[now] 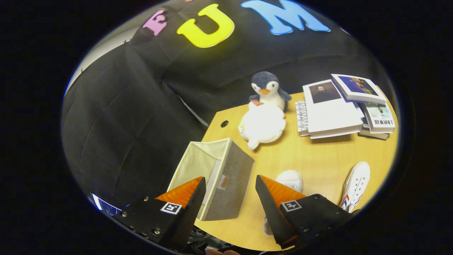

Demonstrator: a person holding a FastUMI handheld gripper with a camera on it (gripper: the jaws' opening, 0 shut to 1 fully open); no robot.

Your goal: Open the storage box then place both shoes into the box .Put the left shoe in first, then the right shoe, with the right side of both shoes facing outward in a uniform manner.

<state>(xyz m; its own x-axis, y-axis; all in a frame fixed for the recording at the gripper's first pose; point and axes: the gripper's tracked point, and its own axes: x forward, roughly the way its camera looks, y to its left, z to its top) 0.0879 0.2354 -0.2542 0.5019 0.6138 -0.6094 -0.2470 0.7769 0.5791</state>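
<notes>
The wooden table (318,163) takes up most of the scene, its near corner rounded and a small dark hole (224,124) set near its far left edge; on its left part stands the storage box (226,177), grey fabric outside and pale lining inside, its top open, sitting just ahead of the gripper and partly behind the left finger; at the far right of the table lies a stack of books (332,113), white covers uppermost, with another book (359,88) resting tilted on top; between box and books sits a white plush toy (263,124), and just behind it, touching it, a penguin plush (268,90) upright against the dark cloth; one white shoe (355,186) with coloured stripes on its side lies on the table to the right, beyond the right finger; the other white shoe (290,179) lies closer to the box, largely hidden behind that finger; the gripper (230,187) hangs above the table edge, its fingers spread wide apart with nothing held between them.
</notes>
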